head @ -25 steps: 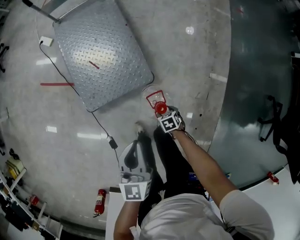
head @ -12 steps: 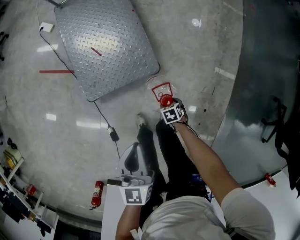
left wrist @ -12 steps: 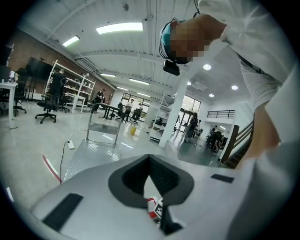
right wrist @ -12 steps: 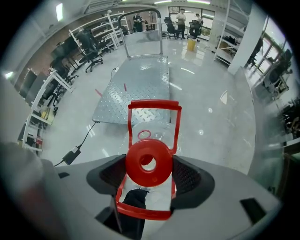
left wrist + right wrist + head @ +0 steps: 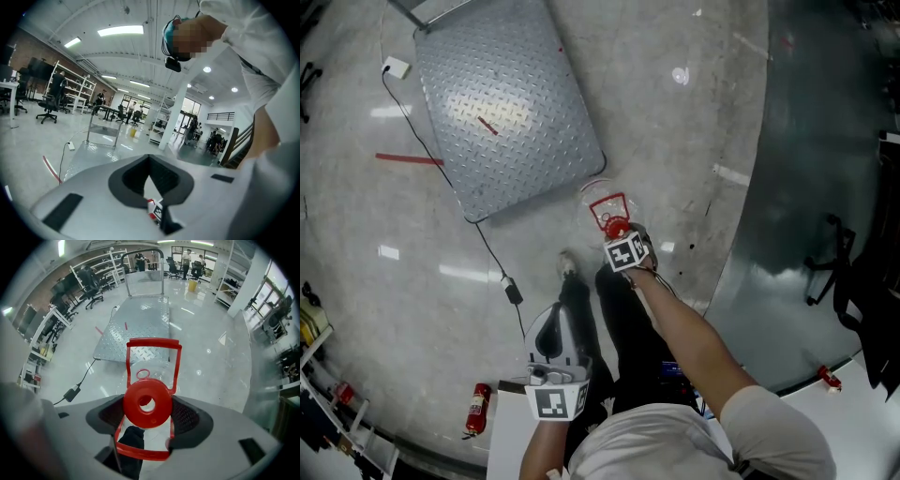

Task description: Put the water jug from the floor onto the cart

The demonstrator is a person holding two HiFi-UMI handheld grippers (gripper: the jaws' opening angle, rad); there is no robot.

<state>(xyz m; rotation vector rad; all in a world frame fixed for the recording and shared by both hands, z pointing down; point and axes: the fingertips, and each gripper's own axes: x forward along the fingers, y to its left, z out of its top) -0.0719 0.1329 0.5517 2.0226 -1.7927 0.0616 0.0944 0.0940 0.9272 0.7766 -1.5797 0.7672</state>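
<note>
A clear water jug [image 5: 598, 199] with a red cap [image 5: 616, 225] and a red carry handle [image 5: 608, 200] stands on the floor, just off the near corner of the steel cart deck [image 5: 506, 103]. My right gripper [image 5: 619, 232] points straight down over the cap. In the right gripper view the cap [image 5: 147, 403] lies between the opening jaws of my right gripper [image 5: 150, 417] without being pressed, and the handle [image 5: 153, 344] stands beyond it. My left gripper [image 5: 557, 311] hangs near the person's legs, shut and empty; the left gripper view shows that gripper [image 5: 150, 161] with its tips together.
A black cable with a power adapter [image 5: 513, 293] runs from a white power strip [image 5: 397, 67] past the cart. A red tape strip [image 5: 408, 159] marks the floor. A fire extinguisher [image 5: 474, 409] lies at the lower left. A darker floor zone [image 5: 825, 141] fills the right side.
The right gripper has stayed over the jug's cap. The left gripper has drifted slightly lower in the head view, and the head view itself has shifted a little.
</note>
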